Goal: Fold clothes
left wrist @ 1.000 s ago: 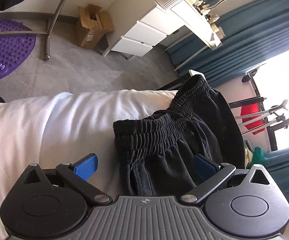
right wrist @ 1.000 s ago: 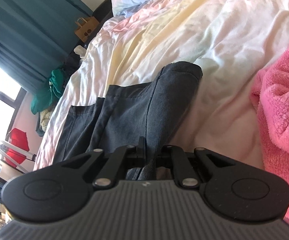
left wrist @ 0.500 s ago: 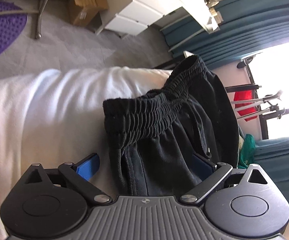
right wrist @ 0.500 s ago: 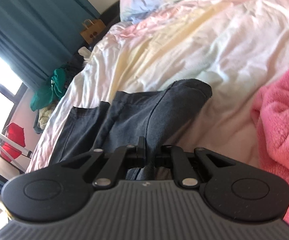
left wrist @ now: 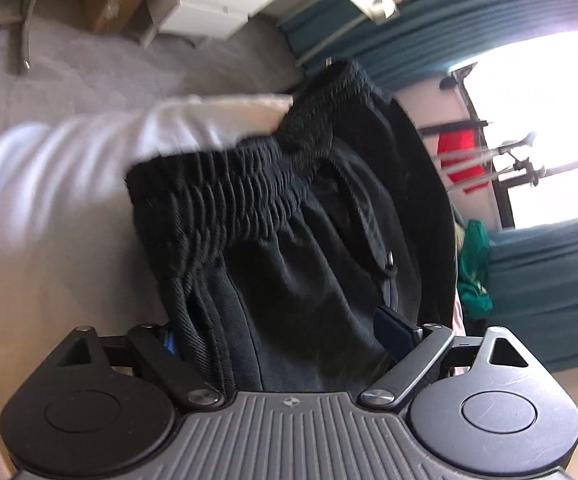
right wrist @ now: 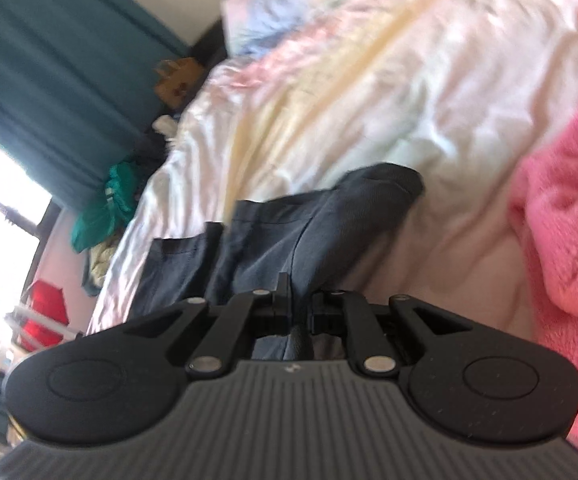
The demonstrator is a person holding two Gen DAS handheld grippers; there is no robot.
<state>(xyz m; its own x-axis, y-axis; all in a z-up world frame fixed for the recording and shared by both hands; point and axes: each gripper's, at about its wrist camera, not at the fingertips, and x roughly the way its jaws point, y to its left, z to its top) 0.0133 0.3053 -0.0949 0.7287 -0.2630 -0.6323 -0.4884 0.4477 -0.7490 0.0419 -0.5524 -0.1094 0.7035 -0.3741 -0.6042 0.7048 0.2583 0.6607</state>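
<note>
The left claw point(left wrist: 285, 336) was spread around the black shorts point(left wrist: 289, 240); the right claw point(right wrist: 299, 312) pinched the shorts' hem on the bed point(right wrist: 429, 92).

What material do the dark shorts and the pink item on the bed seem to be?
Dark shorts: probably a matte woven or knit fabric, with fine ribbing and a gathered elastic waistband. Pink item: probably plush fleece; its surface looks fuzzy and tufted.
</note>
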